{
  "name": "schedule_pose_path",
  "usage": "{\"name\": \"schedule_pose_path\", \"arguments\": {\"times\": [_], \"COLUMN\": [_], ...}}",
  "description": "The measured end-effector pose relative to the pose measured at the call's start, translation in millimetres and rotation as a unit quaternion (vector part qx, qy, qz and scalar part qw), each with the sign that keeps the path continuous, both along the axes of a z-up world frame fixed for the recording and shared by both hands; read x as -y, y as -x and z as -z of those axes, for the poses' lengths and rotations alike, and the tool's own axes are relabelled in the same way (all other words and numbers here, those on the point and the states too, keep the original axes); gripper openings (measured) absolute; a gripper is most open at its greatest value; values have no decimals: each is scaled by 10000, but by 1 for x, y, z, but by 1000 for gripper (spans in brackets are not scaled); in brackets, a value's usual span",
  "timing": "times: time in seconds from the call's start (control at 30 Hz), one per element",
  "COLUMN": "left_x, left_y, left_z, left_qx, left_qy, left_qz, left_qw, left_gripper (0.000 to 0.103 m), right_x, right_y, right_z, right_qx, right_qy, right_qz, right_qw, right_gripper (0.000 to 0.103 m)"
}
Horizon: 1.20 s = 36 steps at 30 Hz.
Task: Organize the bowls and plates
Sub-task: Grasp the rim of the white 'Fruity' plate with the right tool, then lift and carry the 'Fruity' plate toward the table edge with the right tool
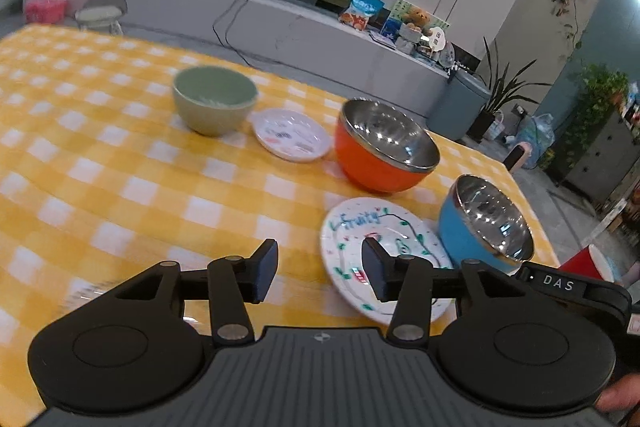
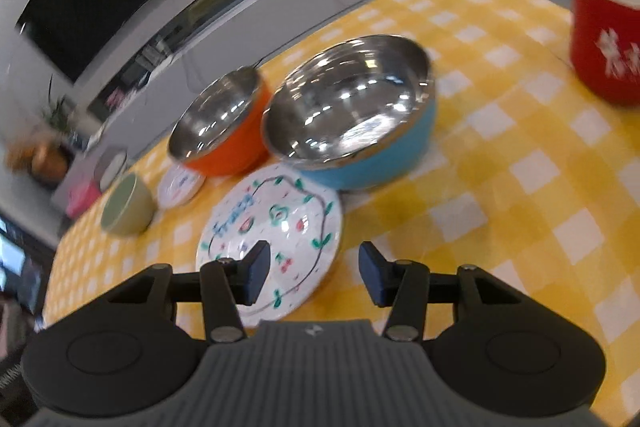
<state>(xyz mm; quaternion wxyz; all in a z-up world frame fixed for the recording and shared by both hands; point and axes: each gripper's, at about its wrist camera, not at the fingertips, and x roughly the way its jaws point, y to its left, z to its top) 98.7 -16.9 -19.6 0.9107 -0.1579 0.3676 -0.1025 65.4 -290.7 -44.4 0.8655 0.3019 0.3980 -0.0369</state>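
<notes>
On the yellow checked tablecloth (image 1: 100,167) stand a green bowl (image 1: 214,99), a small white plate (image 1: 290,134), an orange steel-lined bowl (image 1: 384,147), a blue steel-lined bowl (image 1: 486,223) and a large white "Fruity" plate (image 1: 380,231). My left gripper (image 1: 320,271) is open and empty, just short of the large plate's left edge. My right gripper (image 2: 314,273) is open and empty, over the near right edge of the large plate (image 2: 272,223). The blue bowl (image 2: 352,115), orange bowl (image 2: 220,123), small plate (image 2: 180,185) and green bowl (image 2: 126,205) lie beyond.
A red cup (image 2: 604,35) stands at the table's right; it also shows in the left wrist view (image 1: 588,263). The other gripper's black body (image 1: 568,287) is close on the right. A low grey cabinet (image 1: 280,23) runs behind the table.
</notes>
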Motion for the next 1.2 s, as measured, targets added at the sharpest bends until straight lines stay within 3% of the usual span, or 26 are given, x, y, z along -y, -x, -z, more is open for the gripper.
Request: {"name": "schedule_pose_path", "arguments": {"times": [0.13,0.33,0.57,0.7,0.87,0.93,1.0,1.03,1.2], "left_x": [9,16,11,12,13,13,14,15,20], "left_y": [-18,-42,-57,-61,-63,-64,-63,-64,-62], "left_z": [11,27,46,52,53,54,54,55,55], "left_qx": [-140,-232,-351,-387,-340,-361,-340,-356,-338], "left_qy": [57,-2,386,389,411,461,459,483,370], "left_qz": [25,174,135,143,217,250,256,290,282], "left_qw": [9999,9996,9985,9984,9983,9980,9980,9978,9983], "left_gripper": [55,55,54,46,42,37,33,24,21], "right_x": [4,8,11,16,16,15,16,16,15], "right_y": [-2,-15,-27,-32,-33,-33,-32,-32,-31], "right_z": [2,15,26,34,37,39,42,42,43], "right_qx": [162,143,236,173,268,279,295,305,354], "right_qy": [93,-57,-21,-65,-158,-276,-370,-380,-391], "right_qz": [211,215,176,204,216,194,217,222,245], "right_qw": [9996,9997,9996,9996,9993,9990,9986,9986,9983], "right_gripper": [47,32,24,16,14,7,7,7,7]}}
